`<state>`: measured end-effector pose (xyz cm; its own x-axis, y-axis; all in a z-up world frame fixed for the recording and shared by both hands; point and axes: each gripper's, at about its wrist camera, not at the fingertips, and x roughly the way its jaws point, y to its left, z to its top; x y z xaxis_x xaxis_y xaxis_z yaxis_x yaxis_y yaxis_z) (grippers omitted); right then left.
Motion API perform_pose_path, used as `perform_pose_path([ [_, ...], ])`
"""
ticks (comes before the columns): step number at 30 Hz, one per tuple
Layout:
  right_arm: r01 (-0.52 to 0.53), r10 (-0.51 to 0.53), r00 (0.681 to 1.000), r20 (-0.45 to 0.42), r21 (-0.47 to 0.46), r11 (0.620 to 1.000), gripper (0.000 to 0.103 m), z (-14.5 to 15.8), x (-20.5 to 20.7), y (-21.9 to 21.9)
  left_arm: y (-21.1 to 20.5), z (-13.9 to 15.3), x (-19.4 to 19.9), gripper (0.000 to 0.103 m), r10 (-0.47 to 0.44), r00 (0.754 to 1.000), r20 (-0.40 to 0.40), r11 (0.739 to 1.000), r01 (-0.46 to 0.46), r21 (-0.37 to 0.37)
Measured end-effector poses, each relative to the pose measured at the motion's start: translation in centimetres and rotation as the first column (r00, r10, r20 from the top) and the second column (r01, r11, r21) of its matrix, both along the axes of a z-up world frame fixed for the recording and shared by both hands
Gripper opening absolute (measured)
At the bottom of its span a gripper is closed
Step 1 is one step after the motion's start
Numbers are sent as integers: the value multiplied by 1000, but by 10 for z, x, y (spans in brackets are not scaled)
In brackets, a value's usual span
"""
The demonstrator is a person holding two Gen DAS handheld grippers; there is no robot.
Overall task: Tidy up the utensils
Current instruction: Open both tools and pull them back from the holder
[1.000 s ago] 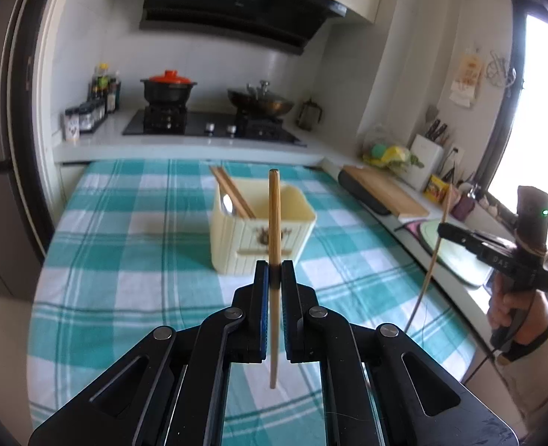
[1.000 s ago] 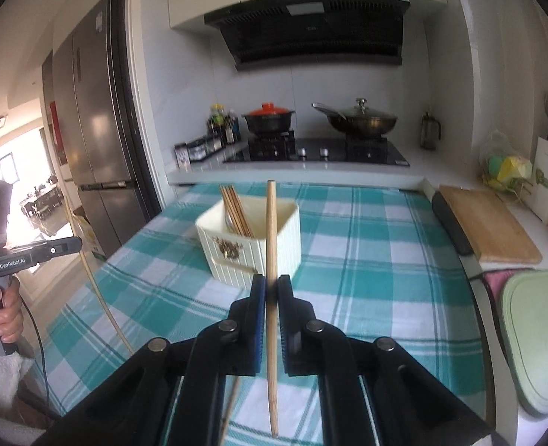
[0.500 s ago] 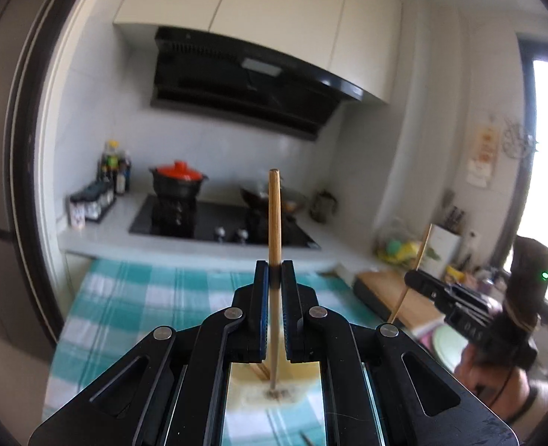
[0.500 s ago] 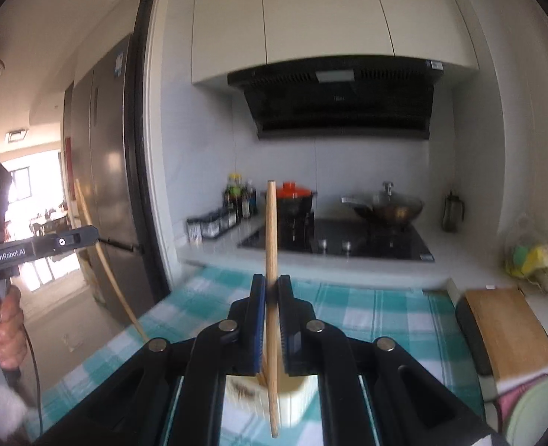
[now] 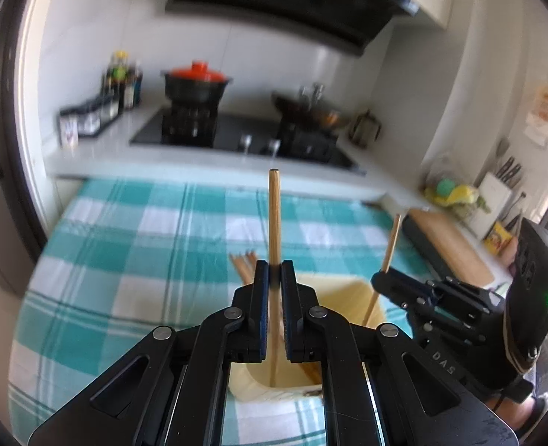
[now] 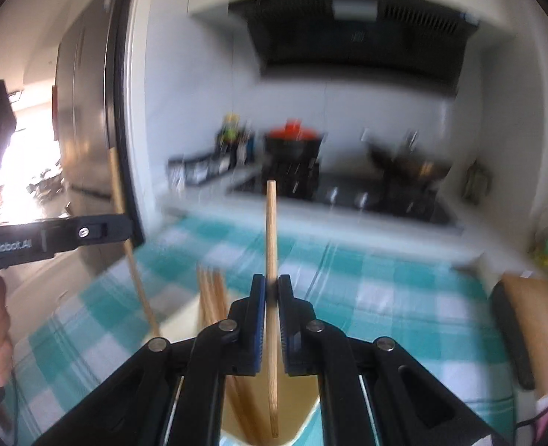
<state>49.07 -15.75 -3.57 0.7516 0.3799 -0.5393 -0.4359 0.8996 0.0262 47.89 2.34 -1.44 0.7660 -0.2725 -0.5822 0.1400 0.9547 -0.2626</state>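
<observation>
Kitchen stove and hood sit blurred behind your checked tabletop (image 5: 132,245), where the cream holder (image 5: 259,386) stands right below both tools. Your left tongs (image 5: 274,278) are clamped on one upright chopstick (image 5: 274,223), its tip already over the opening; your right tongs (image 6: 271,293) pinch another chopstick (image 6: 271,230) the same way, so each should drop in beside the sticks (image 6: 210,293) already stored.
</observation>
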Motion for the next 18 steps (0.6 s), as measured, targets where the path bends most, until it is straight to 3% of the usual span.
perform_pose_path([
  [1,-3,3,1000,-31,0,1000,8,-6,4,-1,-1,-6,2,12,4,1000,-24,1000,-4,6],
  [2,-9,9,998,-59,2,1000,15,-11,8,-1,-1,-10,1,20,0,999,-44,1000,0,3],
  [3,-8,9,997,-77,11,1000,24,-13,7,-4,-1,-12,-3,41,-8,998,-64,1000,8,-6],
  [4,-5,7,997,-75,28,1000,43,-11,2,-8,0,-13,-8,59,-14,997,-70,1000,13,-12],
  [5,-3,6,998,-65,52,999,52,-8,-4,-13,3,-11,-16,64,-18,997,-69,1000,17,-11],
  [8,-10,14,998,-55,75,997,52,5,-31,-27,12,-12,-40,71,-50,994,-99,998,55,41],
  [12,-5,8,995,-98,26,1000,53,8,-76,-50,19,-28,-83,80,-84,974,-211,983,116,145],
  [15,-10,5,985,-174,-29,1000,54,-10,-115,-69,17,-55,-123,82,-106,950,-293,965,170,201],
  [18,22,-43,968,-246,-88,996,55,-44,-154,-89,9,-88,-162,86,-124,935,-331,961,196,195],
])
